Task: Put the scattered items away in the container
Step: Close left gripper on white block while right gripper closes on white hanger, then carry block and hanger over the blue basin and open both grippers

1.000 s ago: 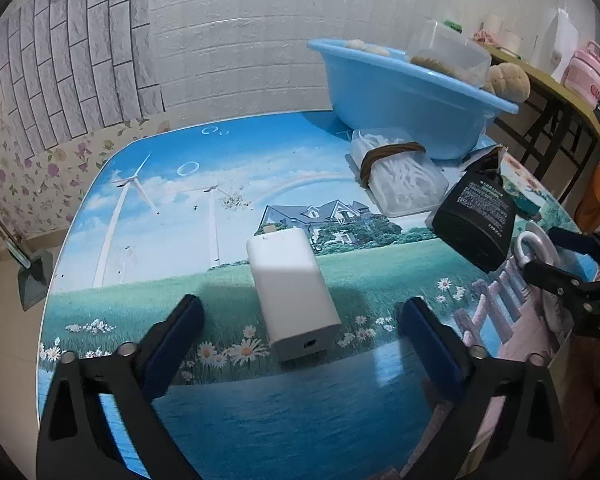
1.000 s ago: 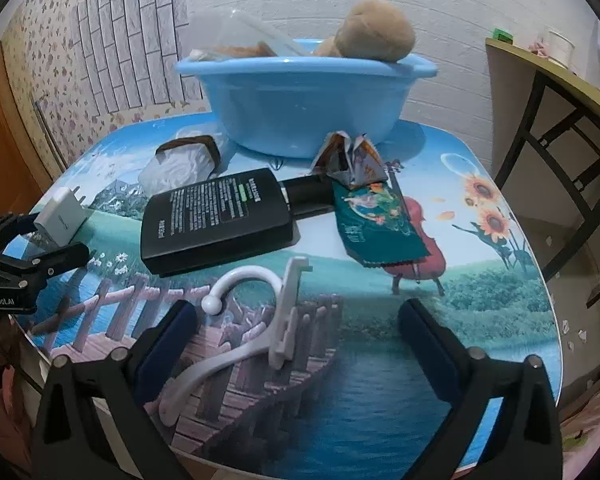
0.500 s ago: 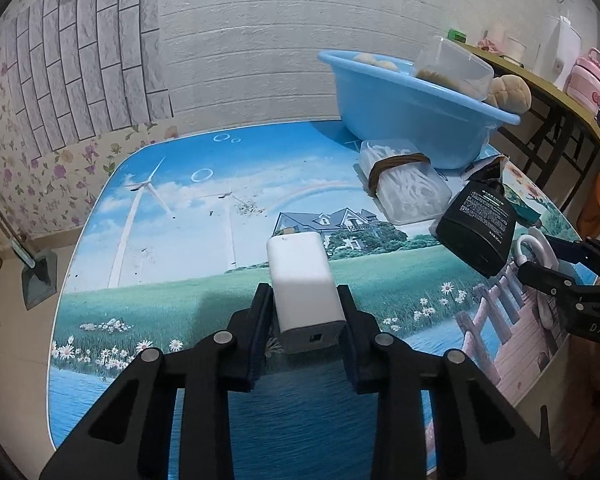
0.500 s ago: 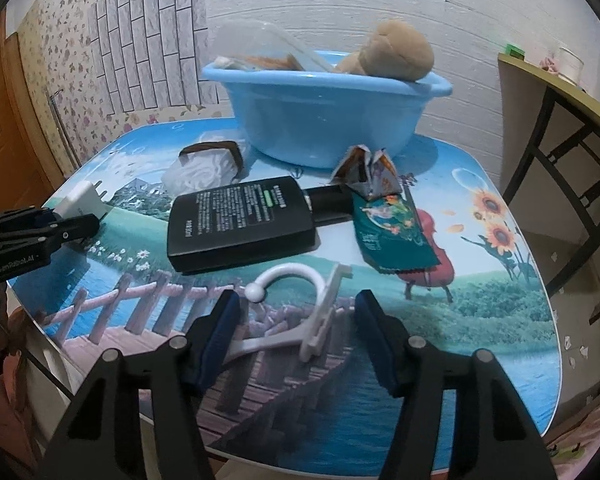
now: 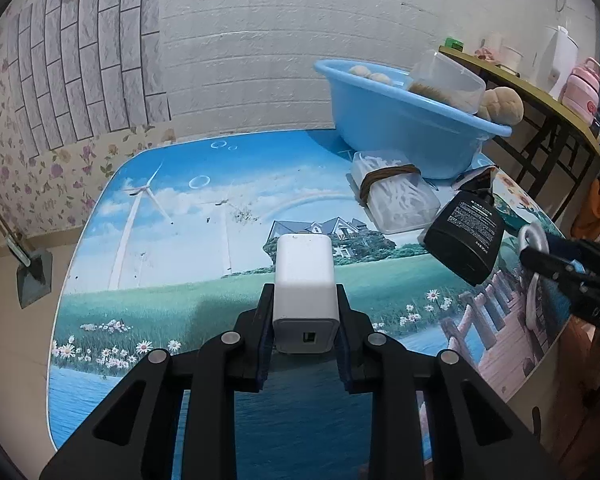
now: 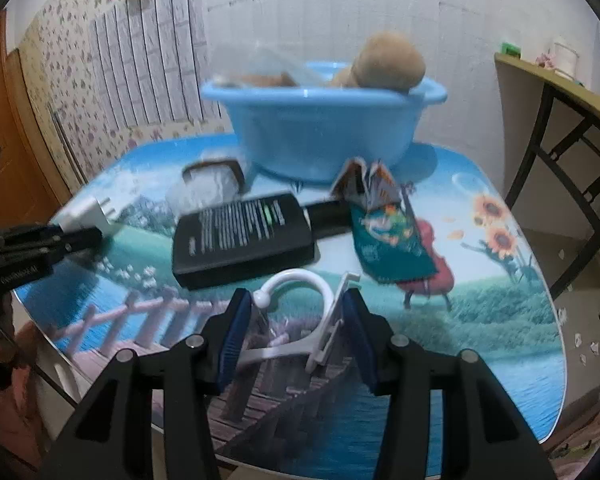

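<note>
Left claw [image 5: 304,326] pinching white rectangular plug-in charger block [image 5: 305,294] above picture-printed bench [image 5: 172,208]; right claw [image 6: 296,320] clamped on white plastic hook-shaped hanger [image 6: 300,320], with round blue plastic basin [image 6: 324,132] at bench rear.

The left wrist view looks low along its tongs [image 5: 304,332] across the worktop [image 5: 204,208] toward the brick wall, close above the surface, with the basin [image 5: 396,128] off to its right. The right wrist view sits near the worktop's front edge and faces the basin [image 6: 320,128] head-on. Both views share the basin, the black bottle [image 5: 466,232] [image 6: 244,238] and the charger [image 5: 304,280] [image 6: 86,214]; each also catches the other's tongs at its edge.
</note>
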`<state>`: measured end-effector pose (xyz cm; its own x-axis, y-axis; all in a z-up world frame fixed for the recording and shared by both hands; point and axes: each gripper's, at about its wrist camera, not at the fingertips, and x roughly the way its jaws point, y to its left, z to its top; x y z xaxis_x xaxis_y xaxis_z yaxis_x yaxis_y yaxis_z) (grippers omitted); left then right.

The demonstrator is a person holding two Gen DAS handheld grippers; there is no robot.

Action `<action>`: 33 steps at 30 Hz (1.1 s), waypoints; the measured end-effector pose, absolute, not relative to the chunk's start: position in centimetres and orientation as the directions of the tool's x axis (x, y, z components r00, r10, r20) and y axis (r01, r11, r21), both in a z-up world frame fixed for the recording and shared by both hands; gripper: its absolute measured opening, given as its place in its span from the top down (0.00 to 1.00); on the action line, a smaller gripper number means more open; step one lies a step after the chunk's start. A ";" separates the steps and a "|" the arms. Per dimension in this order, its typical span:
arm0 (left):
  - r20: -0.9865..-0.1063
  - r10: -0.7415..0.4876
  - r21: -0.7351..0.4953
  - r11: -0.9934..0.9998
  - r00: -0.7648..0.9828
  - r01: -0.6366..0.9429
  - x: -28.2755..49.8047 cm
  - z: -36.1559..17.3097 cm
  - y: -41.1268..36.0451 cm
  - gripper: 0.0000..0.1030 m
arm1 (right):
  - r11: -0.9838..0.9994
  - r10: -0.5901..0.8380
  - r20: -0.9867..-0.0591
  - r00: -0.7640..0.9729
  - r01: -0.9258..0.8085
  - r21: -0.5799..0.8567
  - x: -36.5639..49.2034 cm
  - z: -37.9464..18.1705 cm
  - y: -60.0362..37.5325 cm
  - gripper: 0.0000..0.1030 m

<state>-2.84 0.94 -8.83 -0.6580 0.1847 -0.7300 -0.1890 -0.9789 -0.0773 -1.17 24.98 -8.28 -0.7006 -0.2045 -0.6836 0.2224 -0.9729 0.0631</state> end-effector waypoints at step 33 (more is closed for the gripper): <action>-0.670 0.253 -0.074 -0.958 -0.698 -0.276 -6.2 -2.8 4.7 0.76 | -0.957 -0.257 -0.676 -0.691 0.277 0.081 -6.4 -6.5 25.9 0.37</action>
<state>-6.24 4.70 -2.78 -0.6983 0.2529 -0.6696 -0.2756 -0.9584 -0.0744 -6.40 25.94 -6.49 -0.6907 -0.2571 -0.6759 0.2769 -0.9575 0.0813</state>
